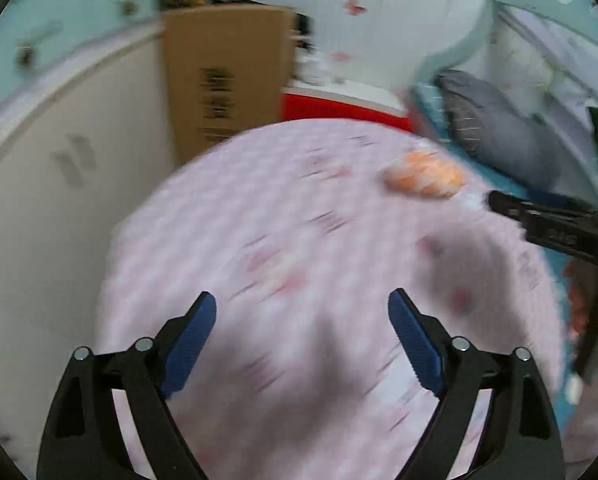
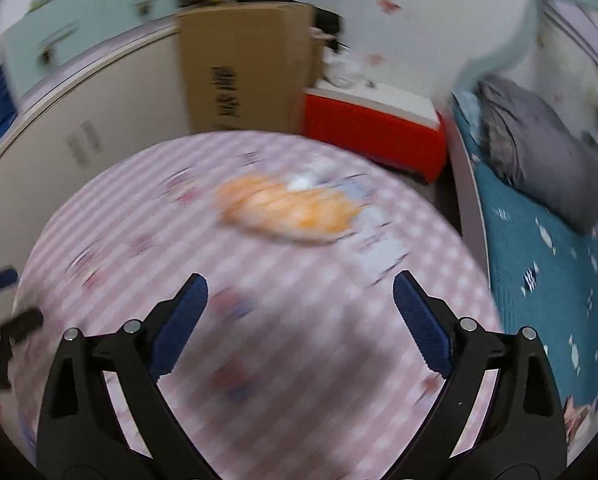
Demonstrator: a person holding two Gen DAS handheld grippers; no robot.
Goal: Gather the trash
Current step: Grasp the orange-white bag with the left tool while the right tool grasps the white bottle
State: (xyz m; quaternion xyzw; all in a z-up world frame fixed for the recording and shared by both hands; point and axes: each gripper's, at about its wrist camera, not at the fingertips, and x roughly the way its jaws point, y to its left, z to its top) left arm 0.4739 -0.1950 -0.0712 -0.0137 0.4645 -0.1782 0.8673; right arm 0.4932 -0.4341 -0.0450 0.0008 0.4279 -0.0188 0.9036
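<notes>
Over a round table (image 2: 99,240) w/ a pink checked cloth, both grippers hang w/ jaws spread wide and nothing between the blue pads: left gripper (image 1: 302,312) above the near-left part of the cloth, right gripper (image 2: 300,294) above the middle, tilted down at the top. Only trash in sight is an orange lump (image 2: 287,210), far side of the table; from the left wrist view it sits toward the far right rim (image 1: 423,178), just beside the tip of the right gripper's finger, which pokes in from that edge. Heavy blur on both views, so can't say what it is exactly — looks like crumpled orange wrapper or bag w/ a white bit on top and a pale, maybe clear, film trailing to its right. Probably light and crinkly, likely to slide or squash when pinched; that's a guess. Step in hand, by my read: the approach, no pick begun yet, nothing held. Next move calls for the right gripper, being nearer and lined up better, to go forward and down so the open jaws straddle the lump, then close on its bulk rather than the loose film; left could steady or take the film. No bin visible; a cardboard box (image 2: 247,68) and red cooler (image 2: 375,128) stand behind the table, a bed (image 2: 539,248) to the right.
</notes>
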